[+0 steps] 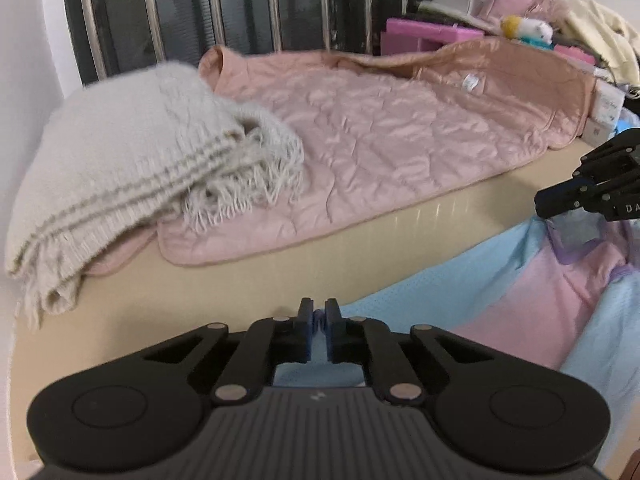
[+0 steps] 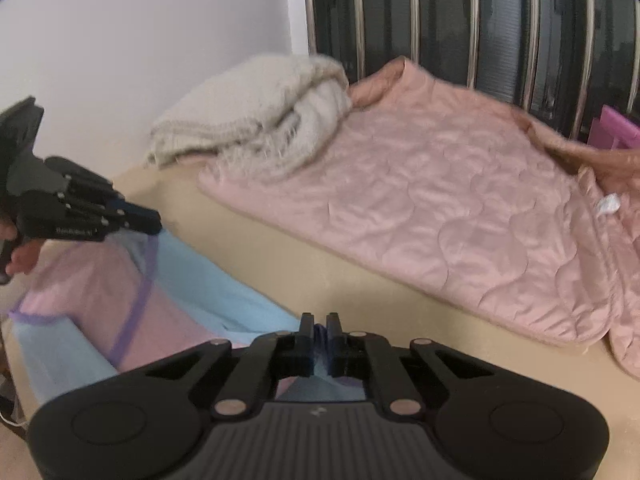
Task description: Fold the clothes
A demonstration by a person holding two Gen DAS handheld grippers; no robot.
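Left hand-held gripper (image 1: 319,312) and right hand-held gripper (image 2: 320,326) both clenched on blue-pink garment (image 1: 532,292); no containers discernible

Blue-and-pink garment (image 1: 532,288), hanging, pinched up.

Blue-and-pink garment (image 1: 520,300) cut off at the frame's right edge, its pinched hem hidden between pads.

2 grippers (image 1: 319,316), 1 shirt (image 1: 540,280), 1 quilt (image 1: 400,140), 1 blanket (image 1: 132,152)
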